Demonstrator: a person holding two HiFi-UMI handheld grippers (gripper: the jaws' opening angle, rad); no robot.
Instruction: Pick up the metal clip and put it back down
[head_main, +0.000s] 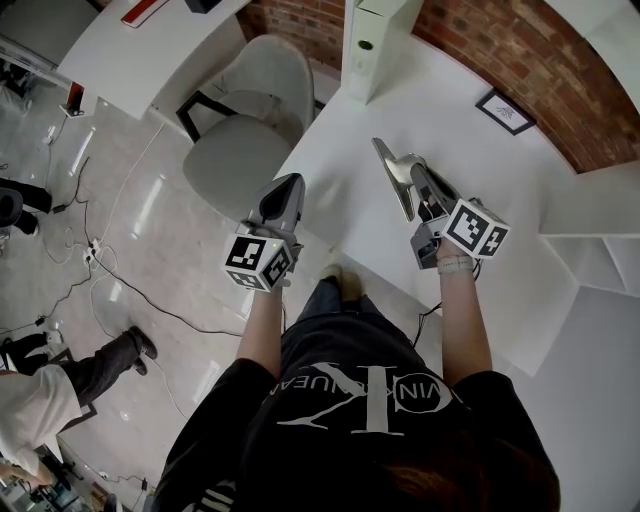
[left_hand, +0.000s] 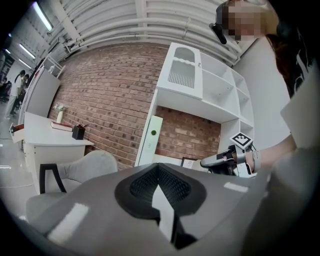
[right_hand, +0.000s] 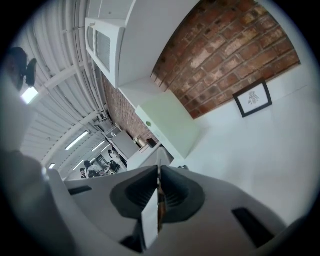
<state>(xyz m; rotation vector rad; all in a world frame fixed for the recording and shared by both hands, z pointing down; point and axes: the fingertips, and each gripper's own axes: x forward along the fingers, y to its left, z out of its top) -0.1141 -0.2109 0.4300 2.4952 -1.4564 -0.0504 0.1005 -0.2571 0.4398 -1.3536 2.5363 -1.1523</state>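
Note:
Above the white table (head_main: 500, 200), my right gripper (head_main: 413, 166) points away from me with its jaws closed. A shiny metal clip (head_main: 392, 172) sticks out at its left side, lifted off the tabletop. In the right gripper view the jaws (right_hand: 159, 174) are pressed together on a thin strip. My left gripper (head_main: 293, 183) hovers over the table's near left edge, shut, with nothing between its jaws in the left gripper view (left_hand: 159, 171). That view also catches the right gripper (left_hand: 220, 161) at the right.
A tall pale green binder (head_main: 372, 40) stands at the back of the table, and a small framed picture (head_main: 505, 111) leans on the brick wall. A grey chair (head_main: 240, 110) stands left of the table, white shelves (head_main: 600, 240) at right. Cables (head_main: 110, 270) run over the floor.

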